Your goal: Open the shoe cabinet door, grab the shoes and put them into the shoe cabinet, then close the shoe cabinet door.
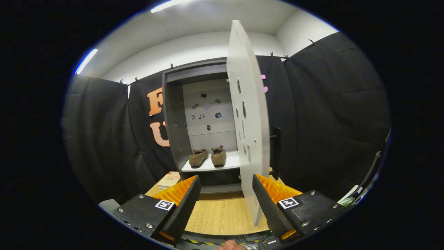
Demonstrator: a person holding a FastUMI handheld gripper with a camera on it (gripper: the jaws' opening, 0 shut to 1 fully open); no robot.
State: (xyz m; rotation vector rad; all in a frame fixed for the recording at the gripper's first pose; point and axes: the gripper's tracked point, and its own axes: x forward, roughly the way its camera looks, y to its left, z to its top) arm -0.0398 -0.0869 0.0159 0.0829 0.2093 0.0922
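Gripper view: claw (pixel 225 205) spread, shoes (pixel 207 157) inside cabinet (pixel 173 114).

the open cabinet door (pixel 248 114) stands edge-on right of frame centre, its lower edge just inside the right finger of the spread gripper (pixel 226 198). left of it the cabinet (pixel 173 118) mouth is unobstructed; two shoes (pixel 207 157) take the shelf (pixel 208 167), a booklet (pixel 169 180) lies lower left.

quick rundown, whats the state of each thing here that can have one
shoe cabinet door: open, swung out edge-on toward the camera
shoes: both on the shelf inside the cabinet, side by side
hand-held gripper: open, fingers apart, the door's lower edge just inside one finger, nothing gripped
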